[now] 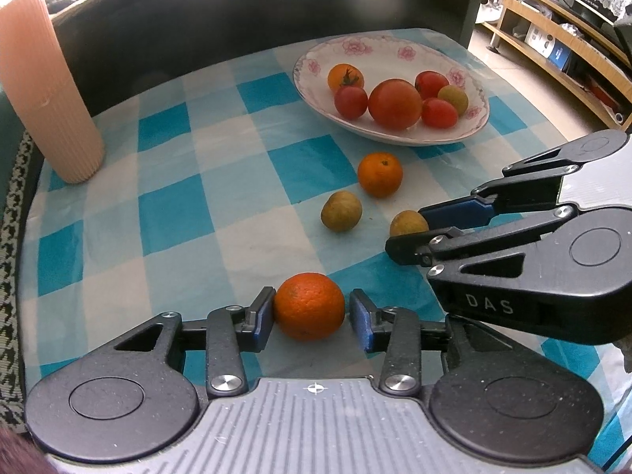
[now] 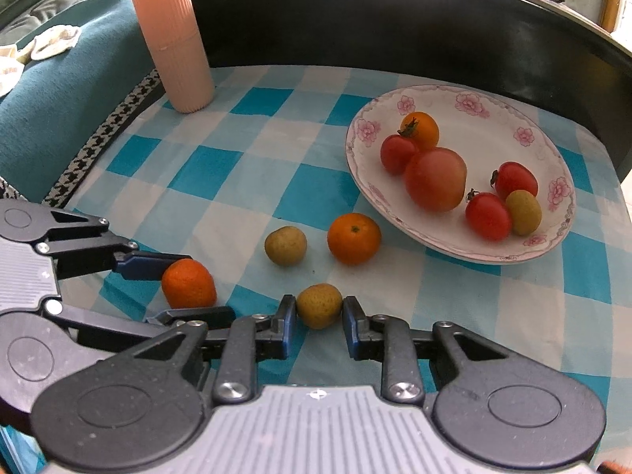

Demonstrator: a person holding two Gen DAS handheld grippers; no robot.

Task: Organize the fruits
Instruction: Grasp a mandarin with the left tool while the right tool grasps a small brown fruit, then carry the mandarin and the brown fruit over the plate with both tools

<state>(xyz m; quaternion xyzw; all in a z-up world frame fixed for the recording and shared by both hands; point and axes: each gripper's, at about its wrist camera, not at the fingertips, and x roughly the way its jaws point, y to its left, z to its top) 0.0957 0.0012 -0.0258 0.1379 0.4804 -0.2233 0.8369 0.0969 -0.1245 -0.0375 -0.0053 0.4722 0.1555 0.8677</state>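
On the checked table [image 1: 166,181], the left tool [image 1: 311,310] straddles an orange [image 1: 309,306], left pad touching, right pad just clear. The right tool [image 2: 319,312] straddles a small green fruit [image 2: 319,305], jaws apart, near the plate [image 2: 466,252].

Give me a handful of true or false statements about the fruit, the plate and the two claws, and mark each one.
1. The left claw has an orange between its fingers. True.
2. The plate holds only oranges. False: it holds mostly red tomatoes.
3. The right claw brackets a yellow-green fruit. True.
4. The pink ribbed cylinder lies on its side. False: it stands upright.
5. Four fruits lie on the checked cloth, off the plate. True.
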